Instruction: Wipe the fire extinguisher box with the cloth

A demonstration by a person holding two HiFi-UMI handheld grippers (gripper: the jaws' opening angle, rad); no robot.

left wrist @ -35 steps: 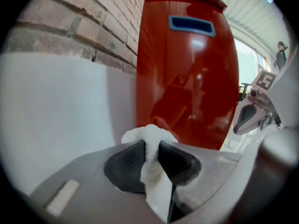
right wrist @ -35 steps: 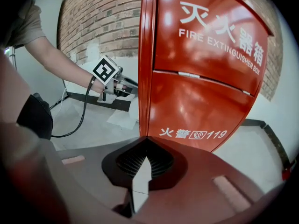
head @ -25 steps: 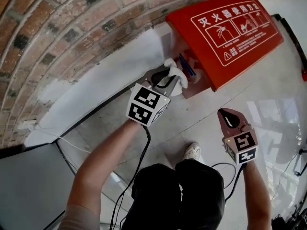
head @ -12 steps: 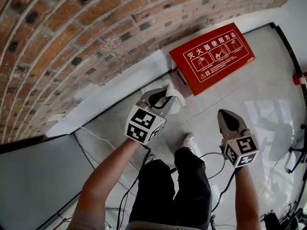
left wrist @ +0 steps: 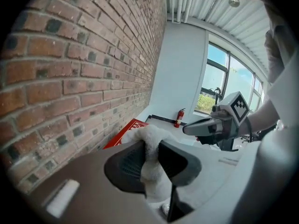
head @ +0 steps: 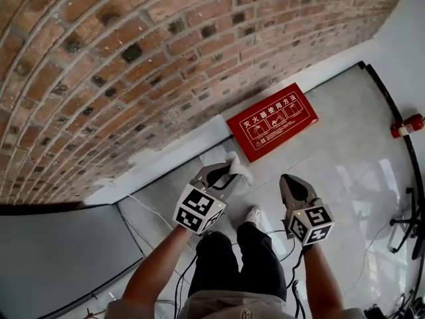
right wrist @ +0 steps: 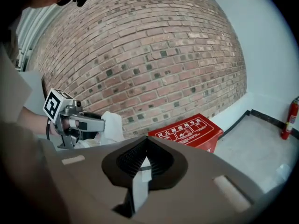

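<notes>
On the floor point(head: 345, 171), against the foot of the brick wall point(head: 133, 65), the red box point(head: 272, 130) sits with its white-printed face up. Nothing touches it. The white cloth point(head: 239, 168) is well apart from it, up in the air, pinched in the left gripper point(left wrist: 149, 146). The jaws are clamped on a fold, and a tuft stands out past the tips. The right gripper point(right wrist: 145, 162) hangs beside the left one, its jaws pressed together with nothing between them.

No wiping stroke looks under way, since the cloth is nowhere near the box. To wipe well, the cloth should come down until the loose tuft, not the hard jaw tips, lies on the printed face. Long overlapping passes from one edge to the other would then cover the face, followed by the sides. The clamp should stay firm so the fold does not slip out. The empty right gripper could steady the box if it slides on the glossy tiles.

Counted: one box, one cloth and two grippers. One red extinguisher point(head: 406, 126) stands far off at the white wall.
</notes>
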